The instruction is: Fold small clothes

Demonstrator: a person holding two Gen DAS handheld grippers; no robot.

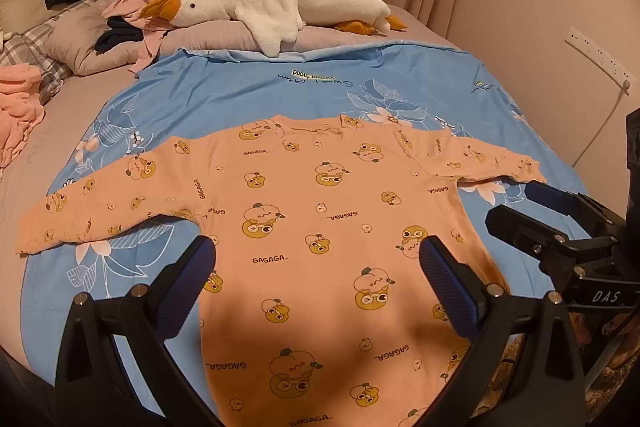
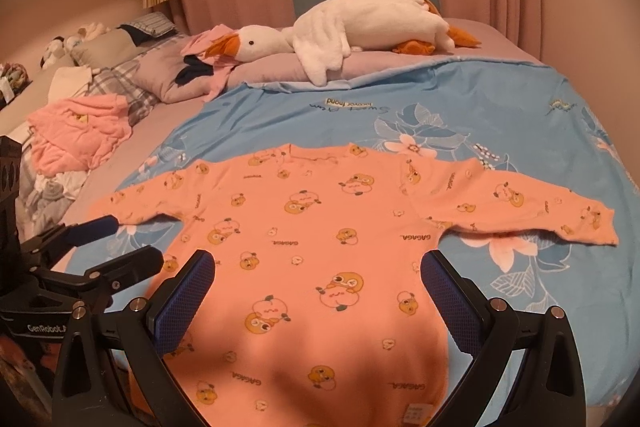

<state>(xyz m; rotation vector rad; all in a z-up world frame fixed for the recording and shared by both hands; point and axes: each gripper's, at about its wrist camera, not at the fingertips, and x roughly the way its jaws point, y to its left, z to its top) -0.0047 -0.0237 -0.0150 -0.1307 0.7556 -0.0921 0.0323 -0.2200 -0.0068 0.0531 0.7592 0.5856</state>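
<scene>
Shirt (image 1: 320,227) spread flat on blue duvet (image 1: 240,95), sleeves out left and right, collar far. Left claw (image 1: 318,267) wide open above near hem, gripping nothing. Right claw (image 2: 318,271) likewise open, empty, beside it. Plush goose (image 1: 280,7) on far pillow (image 1: 224,35). Pink clothes (image 2: 80,131) far left.

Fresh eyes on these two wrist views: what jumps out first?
The orange long-sleeved top printed with cartoon ducks lies flat on the blue floral duvet, both sleeves spread wide. Behind it, a big white plush goose sprawls across the pillows at the head of the bed. Both claws, left claw and right claw, hover open over the top's lower half, holding nothing.
</scene>
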